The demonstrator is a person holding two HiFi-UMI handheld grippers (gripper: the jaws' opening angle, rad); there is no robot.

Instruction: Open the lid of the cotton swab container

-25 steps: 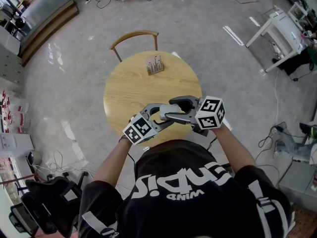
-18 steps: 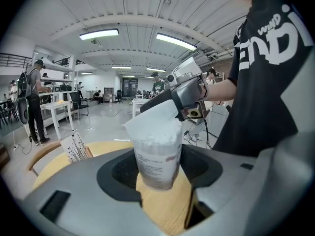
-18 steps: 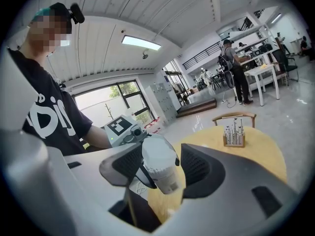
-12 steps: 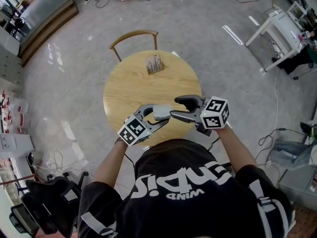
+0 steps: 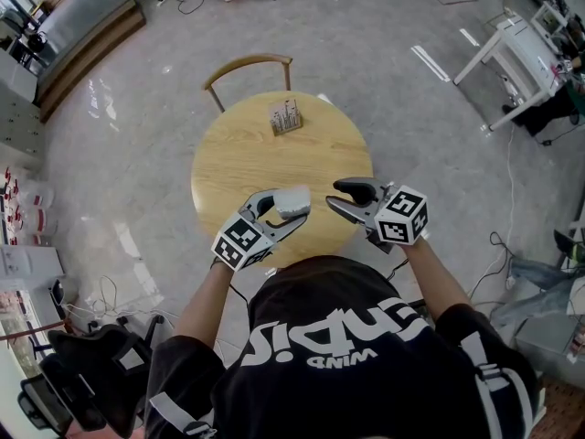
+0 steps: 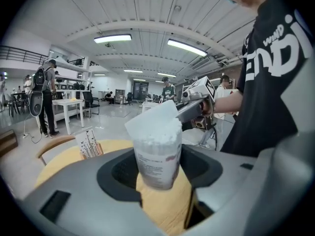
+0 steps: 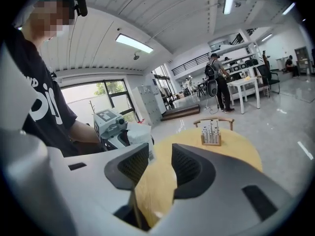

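Observation:
My left gripper [image 5: 289, 208] is shut on the cotton swab container [image 5: 293, 199], a clear tub with a printed label, and holds it upright over the table's near edge. In the left gripper view the container [image 6: 157, 156] sits between the jaws; its translucent lid [image 6: 151, 117] stands tilted up, and the white swab tips show under it. My right gripper [image 5: 336, 196] hovers just right of the container, apart from it. Its jaws are closing with nothing between them; only tabletop shows through the gap [image 7: 160, 163]. The right gripper view shows the container [image 7: 138, 132] at left.
The round wooden table [image 5: 238, 158] carries a small wooden stand of upright sticks [image 5: 286, 119] at its far side. A wooden chair [image 5: 249, 65] stands behind the table. White tables [image 5: 521, 48] and cables lie on the floor to the right.
My right gripper has drawn back to the right, away from the container's top, and its jaws have narrowed. The left gripper has shifted slightly left with the container.

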